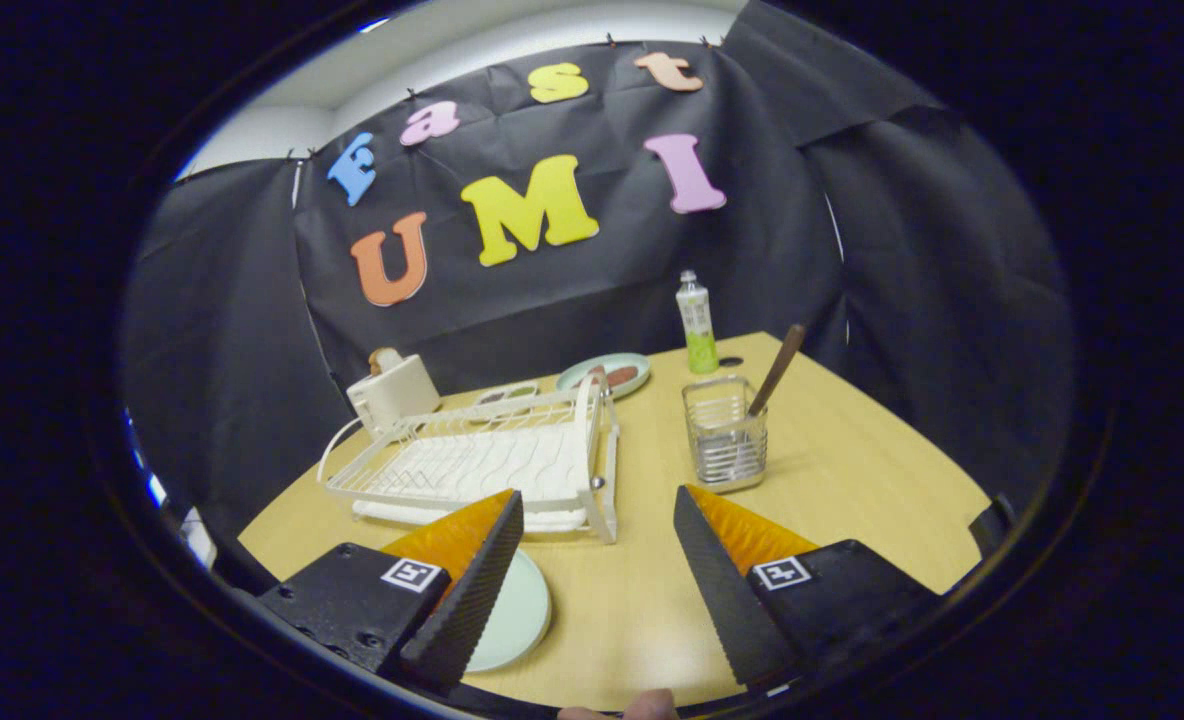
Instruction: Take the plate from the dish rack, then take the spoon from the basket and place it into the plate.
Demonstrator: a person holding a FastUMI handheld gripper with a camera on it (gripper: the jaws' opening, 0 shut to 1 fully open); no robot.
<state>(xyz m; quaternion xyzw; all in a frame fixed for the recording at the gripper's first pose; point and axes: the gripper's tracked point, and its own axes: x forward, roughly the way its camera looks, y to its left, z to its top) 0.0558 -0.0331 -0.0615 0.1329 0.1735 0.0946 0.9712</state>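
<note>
My gripper (597,515) is open above the wooden table, with nothing between its fingers. A pale green plate (517,615) lies flat on the table, partly hidden under the left finger (472,590). Beyond the left finger stands the white dish rack (472,460), with no dishes in it. Ahead of the right finger (727,590) stands a wire basket (724,435). A brown-handled spoon (777,368) leans out of the basket, its bowl end down inside.
A white toaster (392,390) stands behind the rack. A plate with food (607,373) and a small dish (507,395) lie at the table's back, next to a green bottle (697,325). A fingertip (642,705) shows under the gripper.
</note>
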